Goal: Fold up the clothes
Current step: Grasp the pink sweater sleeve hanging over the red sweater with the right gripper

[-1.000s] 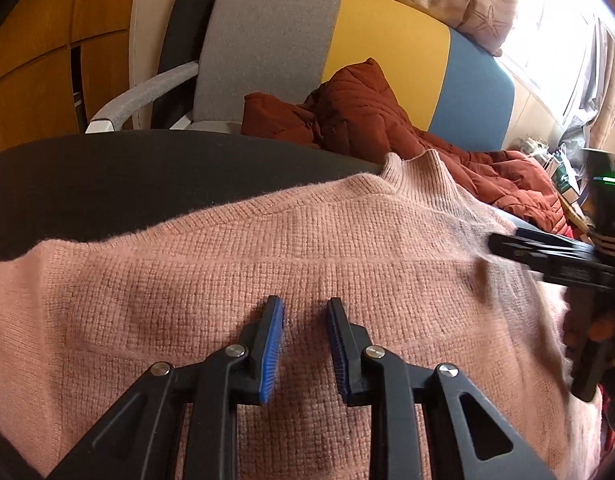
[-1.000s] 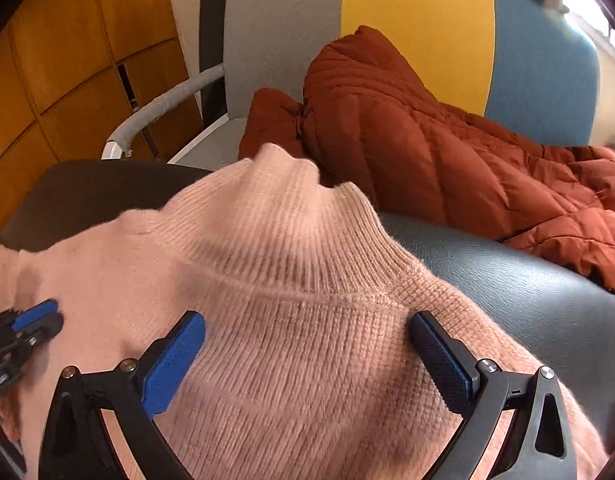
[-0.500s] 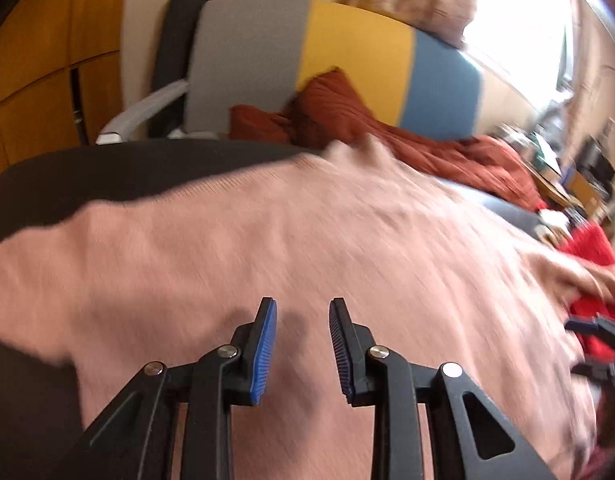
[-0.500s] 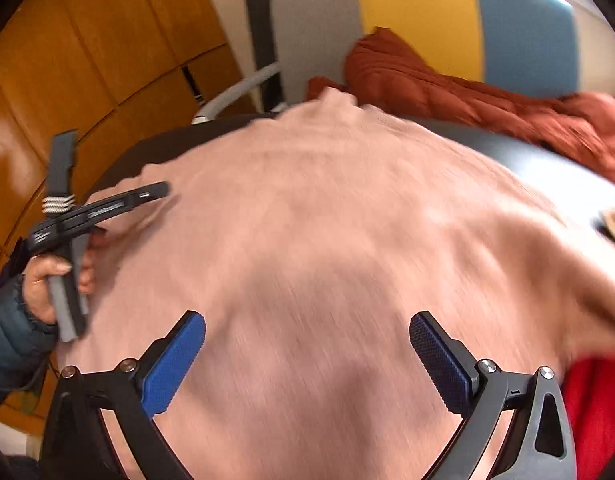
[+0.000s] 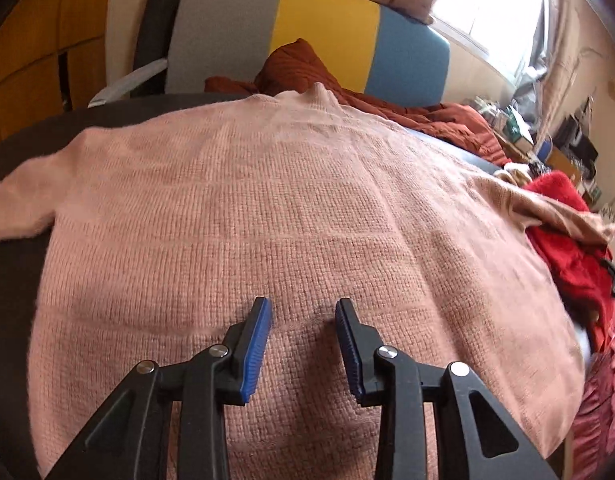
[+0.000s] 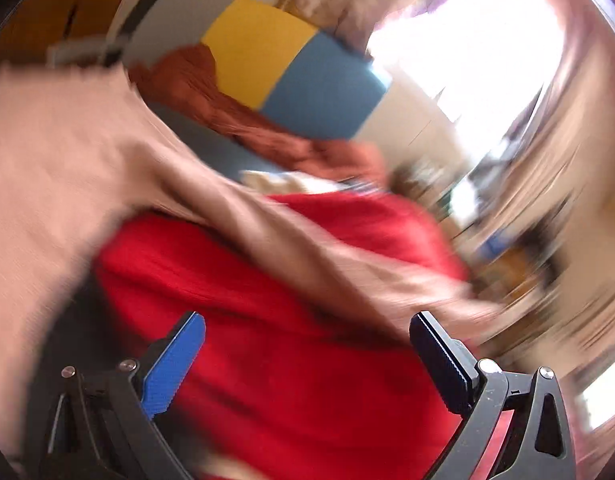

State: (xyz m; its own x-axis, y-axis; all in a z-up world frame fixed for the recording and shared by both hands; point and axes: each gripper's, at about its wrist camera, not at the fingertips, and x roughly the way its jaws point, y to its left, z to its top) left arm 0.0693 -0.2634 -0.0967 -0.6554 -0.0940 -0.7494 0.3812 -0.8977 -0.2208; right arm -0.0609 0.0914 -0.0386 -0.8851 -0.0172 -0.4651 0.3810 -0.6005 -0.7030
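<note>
Pink knit sweater (image 5: 291,216) flat, sleeve over red garment (image 6: 291,320); left gripper (image 5: 303,312) narrow, right gripper (image 6: 307,332) wide.

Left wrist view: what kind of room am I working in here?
Likely a lived-in home room, perhaps a living room or bedroom: a grey, yellow and blue sofa, a curtained window, and clothes lying about, including the pink sweater.

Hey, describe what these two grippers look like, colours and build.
Both are black plastic with two fingers on open triangular frames, joined by silver screws. The left gripper has ribbed blue pads on both fingers. The right gripper shows one blue pad; the other looks dark and ridged. No cables or sleeves show.
</note>
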